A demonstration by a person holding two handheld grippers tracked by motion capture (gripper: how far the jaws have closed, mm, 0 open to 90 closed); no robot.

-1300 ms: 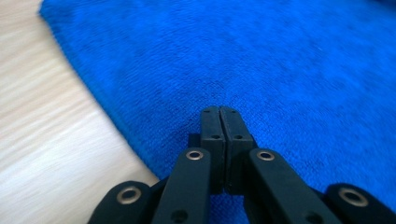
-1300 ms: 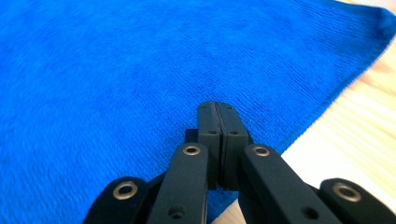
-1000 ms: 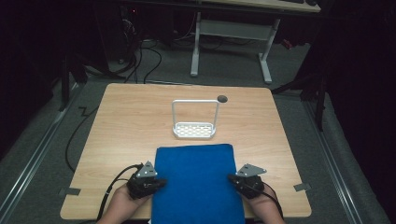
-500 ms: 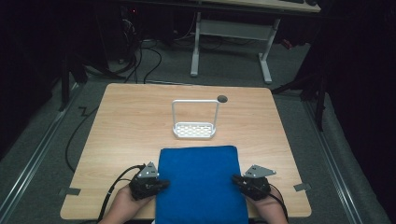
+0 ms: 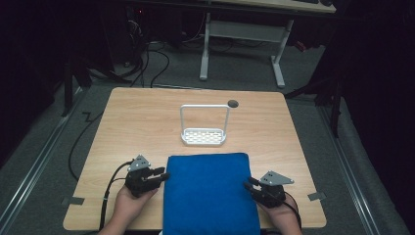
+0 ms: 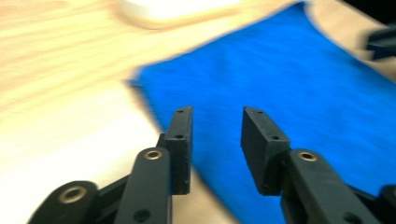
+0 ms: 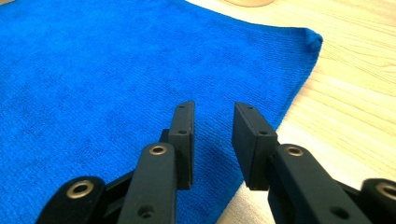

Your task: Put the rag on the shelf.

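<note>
Blue towel [image 5: 209, 193] flat, near bench [image 5: 147, 122] edge. Left gripper [image 5: 159, 176] and right gripper [image 5: 249, 182] flank it, jaws apart, empty. Risk: jaws pinch only top layer, or drag cloth, bunching toward white rack [image 5: 204, 132].

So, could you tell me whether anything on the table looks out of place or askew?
Nothing stands out. The blue cloth lies flat and square, the white rack stands upright behind it.

- Left hand-held gripper [image 5: 160, 175], held in the person's left hand [image 5: 128, 203] near the table's near-left corner, jaws parted, pointing right.
- Right hand-held gripper [image 5: 248, 182], near the near-right corner, jaws parted, pointing left.
</note>
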